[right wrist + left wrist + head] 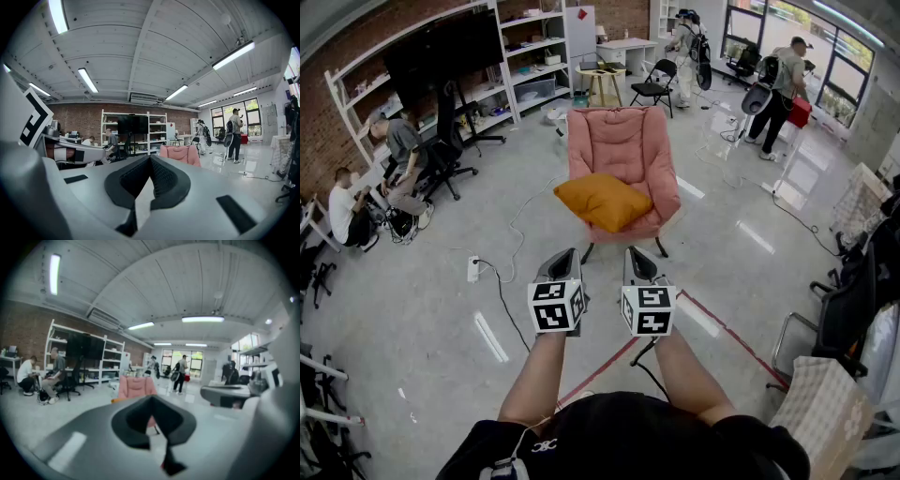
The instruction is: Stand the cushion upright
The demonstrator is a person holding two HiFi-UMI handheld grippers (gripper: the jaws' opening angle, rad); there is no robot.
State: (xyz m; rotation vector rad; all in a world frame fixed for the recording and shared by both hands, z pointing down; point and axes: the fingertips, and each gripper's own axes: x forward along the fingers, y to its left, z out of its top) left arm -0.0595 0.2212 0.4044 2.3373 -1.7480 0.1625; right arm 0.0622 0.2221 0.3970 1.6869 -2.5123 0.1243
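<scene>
An orange cushion (603, 201) lies flat and slightly tilted on the seat of a pink armchair (623, 141) in the middle of the floor. In the head view my left gripper (563, 255) and right gripper (637, 255) are held side by side a good way short of the chair, both pointing at it. Each has its jaws together with nothing between them. The left gripper view shows the armchair (136, 386) far off beyond the left gripper (151, 399), with a sliver of the cushion (123, 400). The right gripper view has the armchair (180, 154) past the right gripper (150, 159).
A power strip (473, 269) and its cable lie on the floor left of the chair, and a red tape line (712, 319) runs to the right. People sit by the shelves at left (342, 211); others stand at the back right (778, 84). An office chair (853, 300) stands at the right edge.
</scene>
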